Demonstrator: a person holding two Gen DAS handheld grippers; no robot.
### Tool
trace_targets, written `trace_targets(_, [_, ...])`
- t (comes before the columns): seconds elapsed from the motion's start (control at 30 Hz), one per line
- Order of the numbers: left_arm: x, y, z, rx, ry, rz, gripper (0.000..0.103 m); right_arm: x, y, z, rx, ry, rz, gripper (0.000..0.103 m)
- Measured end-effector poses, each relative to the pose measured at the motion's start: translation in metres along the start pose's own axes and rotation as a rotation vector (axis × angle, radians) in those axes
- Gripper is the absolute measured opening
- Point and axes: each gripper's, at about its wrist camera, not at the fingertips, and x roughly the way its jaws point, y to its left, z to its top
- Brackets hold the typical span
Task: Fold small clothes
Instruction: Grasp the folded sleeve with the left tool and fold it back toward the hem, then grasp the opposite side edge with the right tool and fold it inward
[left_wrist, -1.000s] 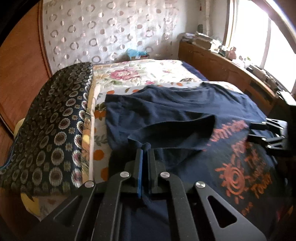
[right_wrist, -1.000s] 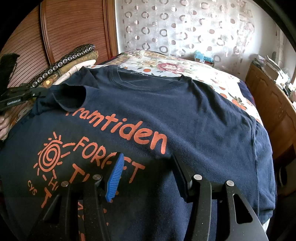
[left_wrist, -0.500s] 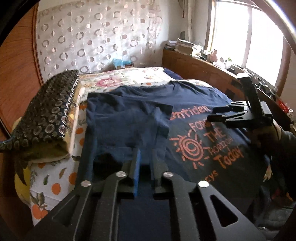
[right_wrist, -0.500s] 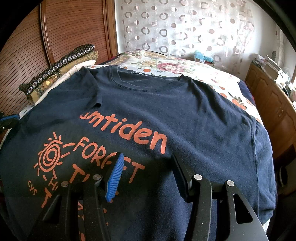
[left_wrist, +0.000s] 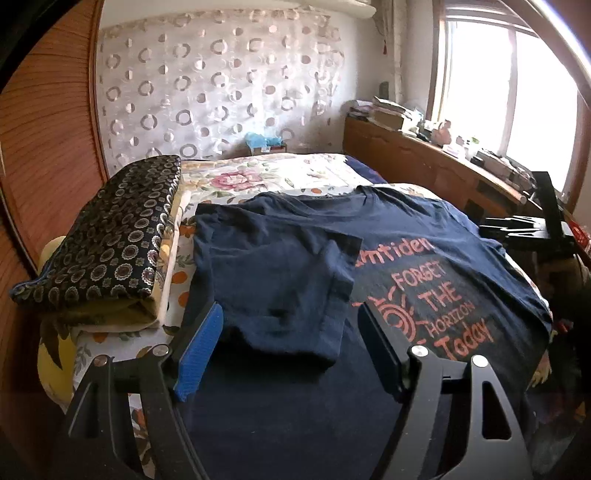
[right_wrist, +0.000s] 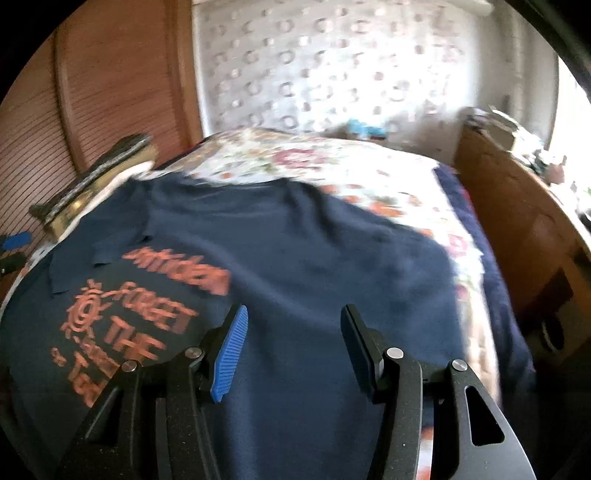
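Observation:
A navy T-shirt (left_wrist: 424, 229) with orange print lies flat on the bed. Its left side and sleeve (left_wrist: 273, 266) are folded inward over the chest. My left gripper (left_wrist: 290, 310) hovers at the folded flap's near edge; its jaws are opening wide and the pads do not press the cloth. The right wrist view is blurred. There my right gripper (right_wrist: 294, 310) stands open above the plain right half of the shirt (right_wrist: 314, 251), with nothing between its fingers. The right gripper (left_wrist: 517, 225) also shows over the shirt's right edge in the left wrist view.
A folded patterned cushion (left_wrist: 110, 229) lies left of the shirt on the floral bedspread (left_wrist: 266, 177). A wooden panel (left_wrist: 48, 147) rises at the left. A low wooden cabinet (left_wrist: 417, 162) with clutter runs along the right under the window.
My left gripper laid the shirt's left side over the chest, drew back and let it go, opening its jaws. My right gripper has swung to the right over the shirt.

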Motion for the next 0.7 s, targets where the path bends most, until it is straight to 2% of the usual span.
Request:
trace_targets(0.2, [0.000, -0.012, 0.002, -0.019, -0.008, -0.012, 0.076, -0.016, -0.070, -0.025, 0.097, 0.022, -0.108, 0.054])
trace_targets(0.3, [0.002, -0.020, 0.003, -0.021, -0.008, -0.025, 0.076, -0.015, -0.094, -0.039, 0.140, 0.055, -0.127, 0.054])
trace_targets(0.5, [0.008, -0.038, 0.005, -0.016, -0.004, -0.048, 0.076, -0.007, -0.116, -0.055, 0.223, 0.111, -0.079, 0.054])
trace_targets(0.7, [0.010, -0.049, 0.004, -0.008, 0.000, -0.061, 0.076, -0.001, -0.130, -0.048, 0.276, 0.131, -0.007, 0.049])
